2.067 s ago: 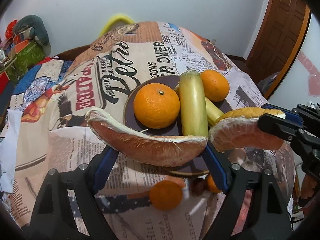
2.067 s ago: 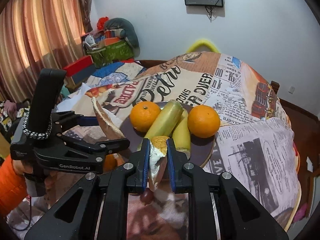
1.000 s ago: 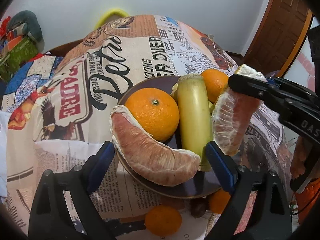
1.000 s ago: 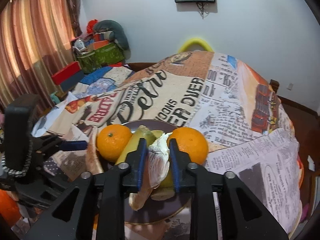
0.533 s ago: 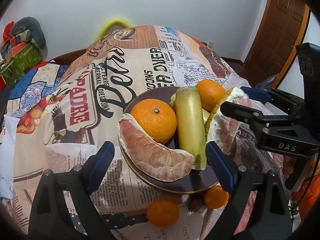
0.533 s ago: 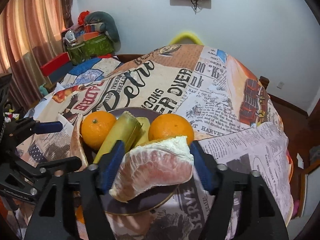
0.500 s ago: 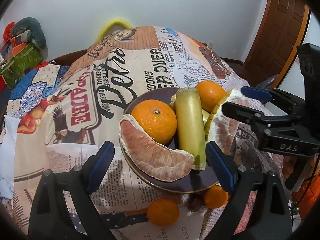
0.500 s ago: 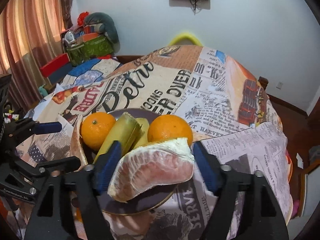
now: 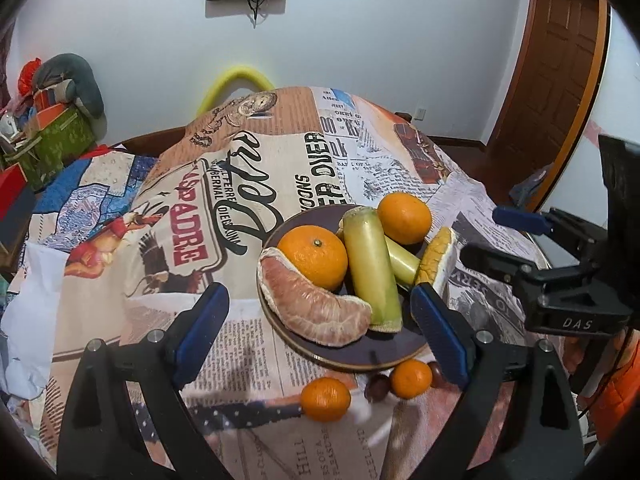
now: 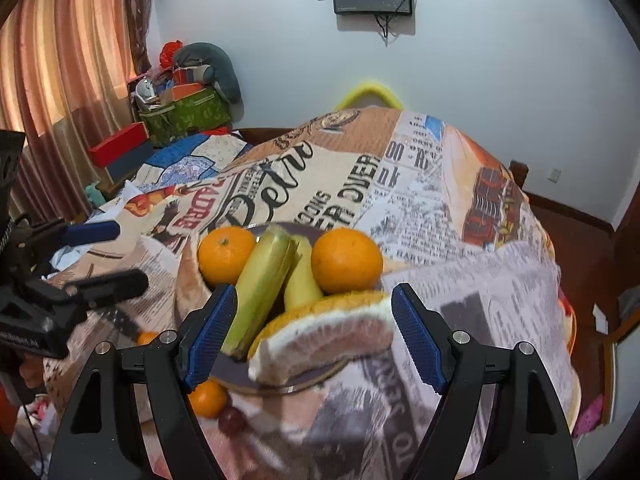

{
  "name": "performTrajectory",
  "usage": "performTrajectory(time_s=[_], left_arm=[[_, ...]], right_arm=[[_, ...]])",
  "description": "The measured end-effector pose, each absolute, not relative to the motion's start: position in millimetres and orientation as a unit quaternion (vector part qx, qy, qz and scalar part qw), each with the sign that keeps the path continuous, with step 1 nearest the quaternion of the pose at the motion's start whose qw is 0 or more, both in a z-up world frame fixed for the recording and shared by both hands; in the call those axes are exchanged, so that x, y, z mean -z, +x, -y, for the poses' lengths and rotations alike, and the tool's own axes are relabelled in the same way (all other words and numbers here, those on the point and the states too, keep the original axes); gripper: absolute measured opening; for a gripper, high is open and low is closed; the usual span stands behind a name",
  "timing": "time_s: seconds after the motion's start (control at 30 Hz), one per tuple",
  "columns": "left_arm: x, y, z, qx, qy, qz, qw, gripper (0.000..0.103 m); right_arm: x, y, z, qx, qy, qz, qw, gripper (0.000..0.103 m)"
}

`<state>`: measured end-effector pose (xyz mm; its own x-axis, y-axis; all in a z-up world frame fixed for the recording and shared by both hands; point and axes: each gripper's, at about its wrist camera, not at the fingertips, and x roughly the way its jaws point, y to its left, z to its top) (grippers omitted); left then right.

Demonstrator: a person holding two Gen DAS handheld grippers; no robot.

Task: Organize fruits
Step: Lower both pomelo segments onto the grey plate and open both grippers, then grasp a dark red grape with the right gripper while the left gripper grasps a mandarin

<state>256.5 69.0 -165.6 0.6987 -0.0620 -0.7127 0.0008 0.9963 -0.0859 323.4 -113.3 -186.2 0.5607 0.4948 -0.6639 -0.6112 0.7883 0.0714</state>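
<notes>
A dark round plate (image 9: 360, 354) on the newspaper-print tablecloth holds two oranges (image 9: 314, 256) (image 9: 404, 218), two green-yellow bananas (image 9: 370, 268) and two pomelo wedges. One peeled pink wedge (image 9: 314, 308) lies at the plate's near left. The other wedge (image 10: 324, 336) leans on the right rim. My left gripper (image 9: 320, 330) is open and empty just short of the plate. My right gripper (image 10: 312, 332) is open, its fingers either side of the right wedge, not touching it.
Two small mandarins (image 9: 326, 398) (image 9: 411, 378) and dark round fruits (image 9: 377, 386) lie on the cloth in front of the plate. Boxes and a green bag (image 10: 184, 114) stand at the far left. A wooden door (image 9: 560, 80) is at the right.
Both grippers let go of their pomelo wedges onto the plate and opened wide. Both have since drawn back and up from the plate.
</notes>
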Motion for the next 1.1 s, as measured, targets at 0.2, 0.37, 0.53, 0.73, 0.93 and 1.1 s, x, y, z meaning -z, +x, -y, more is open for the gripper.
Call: performTrajectory(time_s=[0.2, 0.37, 0.53, 0.73, 0.93, 1.1], left_arm=[[171, 237, -70, 0.012, -0.034, -0.397, 0.917, 0.093], [181, 221, -70, 0.009, -0.031, -0.405, 0.914, 0.093], [193, 207, -73, 0.014, -0.042, -0.417, 0.908, 0.086], [211, 199, -76, 0.02, -0.054, -0.44, 0.896, 0.07], [231, 197, -71, 0.038, -0.051, -0.461, 0.885, 0.057], [239, 205, -67, 0.044, -0.051, -0.468, 0.881, 0.051]], right_arm=[[194, 300, 123, -0.313, -0.068, -0.362, 0.875, 0.077], [206, 281, 124, -0.316, -0.066, -0.375, 0.869, 0.077], [222, 268, 123, -0.319, -0.06, -0.399, 0.858, 0.077], [241, 259, 115, -0.335, -0.054, -0.428, 0.838, 0.049], [256, 259, 101, -0.341, -0.08, -0.449, 0.822, 0.031], [258, 262, 100, -0.337, -0.082, -0.45, 0.823, 0.018]])
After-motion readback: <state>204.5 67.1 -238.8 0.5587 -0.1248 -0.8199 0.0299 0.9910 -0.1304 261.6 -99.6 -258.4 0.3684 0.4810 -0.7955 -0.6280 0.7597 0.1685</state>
